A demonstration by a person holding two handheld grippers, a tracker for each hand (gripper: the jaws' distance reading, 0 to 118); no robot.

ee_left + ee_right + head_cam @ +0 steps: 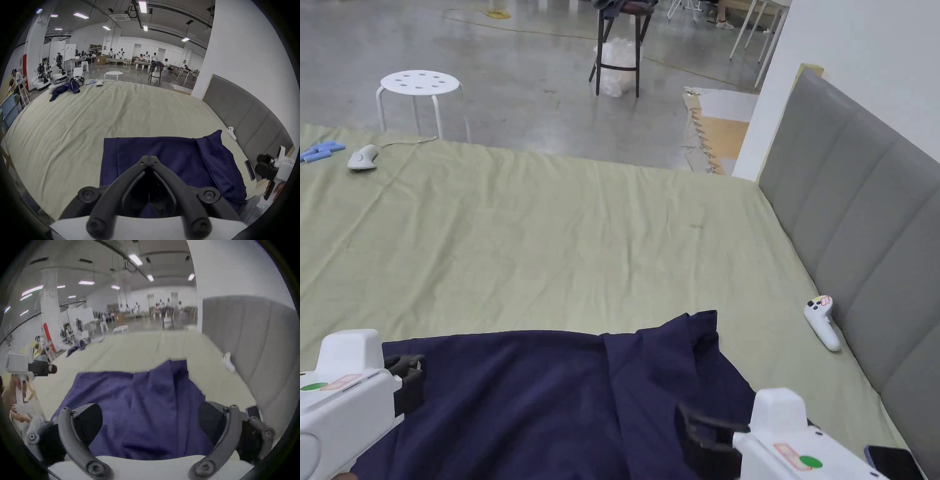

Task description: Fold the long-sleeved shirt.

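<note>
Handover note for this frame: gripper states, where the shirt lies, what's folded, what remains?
Left hand-held gripper: jaws closed, tips together over the navy shirt, nothing visibly pinched.
Right hand-held gripper: jaws wide open above the shirt's right part.
Shirt lies on the green bed sheet, near edge; left side looks folded straight, right side bunched with a flap sticking up.
Left: flatten and fold the right side, then fold the body.

Light: even, bright, from ceiling strips [142, 6] | Shadows: soft, faint on my bedsheet [550, 250] | Head view: sharp, no glare | Left gripper view: sharp centre, fisheye bend, black corners | Right gripper view: I read motion blur throughout, shirt [142, 402] edges blocky, same fisheye vignette.
</note>
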